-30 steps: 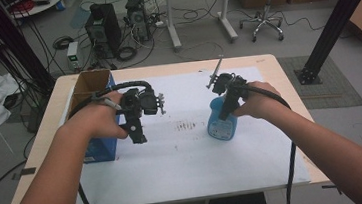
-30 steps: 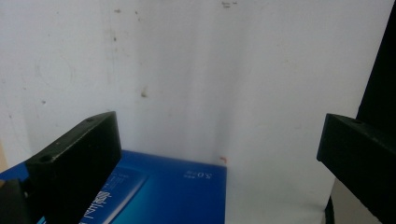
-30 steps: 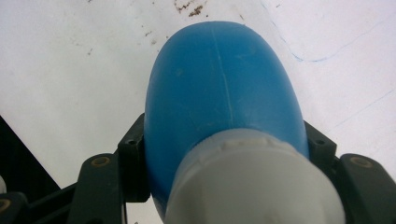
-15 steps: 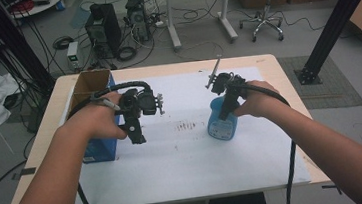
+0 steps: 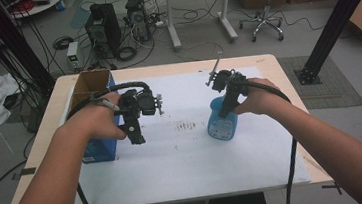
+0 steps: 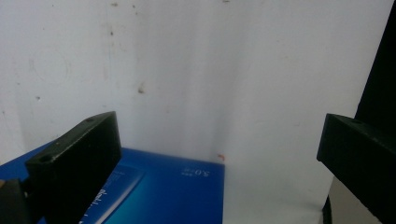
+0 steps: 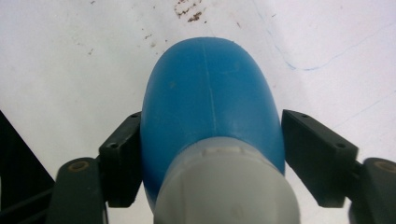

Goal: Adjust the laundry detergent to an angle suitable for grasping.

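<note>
Now that the right gripper point(image 7: 211, 158) jaws have just been opening, the blue bottle point(image 5: 222, 121) at centre-right is left standing between them, looks basically let go, probably placed. The left gripper point(image 6: 219, 154) is held wide open beside the blue box point(image 5: 98, 147).

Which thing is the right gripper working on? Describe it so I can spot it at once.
On the white sheet covering the wooden table, look at the right half, under the right gripper. There stands a blue plastic bottle with a pale grey cap, upright between the jaws, which have just been opening. Its rounded shape sets it apart from the blue box at the left.
</note>
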Tool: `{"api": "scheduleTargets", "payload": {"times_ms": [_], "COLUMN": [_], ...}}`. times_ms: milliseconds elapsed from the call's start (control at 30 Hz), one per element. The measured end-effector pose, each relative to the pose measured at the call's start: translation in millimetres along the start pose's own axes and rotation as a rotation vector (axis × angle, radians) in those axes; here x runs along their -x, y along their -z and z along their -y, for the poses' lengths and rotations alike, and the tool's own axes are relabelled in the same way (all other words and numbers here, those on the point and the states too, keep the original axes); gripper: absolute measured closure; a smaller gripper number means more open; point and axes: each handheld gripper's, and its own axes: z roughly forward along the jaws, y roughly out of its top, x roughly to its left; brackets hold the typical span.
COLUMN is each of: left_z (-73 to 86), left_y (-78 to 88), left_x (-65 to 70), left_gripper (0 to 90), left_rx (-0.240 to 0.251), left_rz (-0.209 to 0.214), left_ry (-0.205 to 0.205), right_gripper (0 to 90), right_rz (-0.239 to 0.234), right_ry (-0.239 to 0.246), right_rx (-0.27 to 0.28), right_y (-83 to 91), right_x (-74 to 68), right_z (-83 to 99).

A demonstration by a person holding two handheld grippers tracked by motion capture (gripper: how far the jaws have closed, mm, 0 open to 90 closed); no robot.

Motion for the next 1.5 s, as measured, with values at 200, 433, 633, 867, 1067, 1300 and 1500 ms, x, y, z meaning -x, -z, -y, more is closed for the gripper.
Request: {"api": "scheduleTargets", "payload": {"times_ms": [200, 433, 633, 867, 1067, 1300, 1500], "left_z": [1.1, 1.2, 0.0, -2.0, -1.6, -1.0, 0.1], "left_y": [1.1, 1.0, 1.8, 0.3, 1.7, 3.3, 4.0], "left_x": [0.0, 0.2, 0.5, 0.8, 0.8, 0.6, -0.1], "left_gripper": [0.3, 0.3, 0.3, 0.3, 0.2, 0.1, 0.1], "left_rx": [0.001, 0.001, -0.003, -0.008, -0.005, -0.012, -0.011], "left_rz": [-0.001, -0.002, 0.0, 0.003, 0.006, 0.003, 0.004], "left_ry": [0.005, 0.005, 0.004, 0.0, 0.002, -0.003, 0.0], "right_gripper": [23.4, 22.0, 18.1, 16.2, 12.4, 8.4, 2.8], "right_rz": [0.002, 0.005, -0.003, -0.004, -0.003, -0.004, 0.0], "right_ry": [0.004, 0.013, 0.018, 0.021, 0.021, 0.044, 0.079], "right_rx": [0.012, 0.021, 0.02, 0.023, 0.04, 0.045, 0.054], "right_y": [5.4, 10.5, 13.1, 16.6, 23.6, 29.0, 38.2], "right_x": [0.0, -0.7, 0.2, -0.6, 0.7, -0.6, -2.3], "right_z": [-0.2, 0.0, -0.4, -0.4, 1.3, 0.7, 1.8]}}
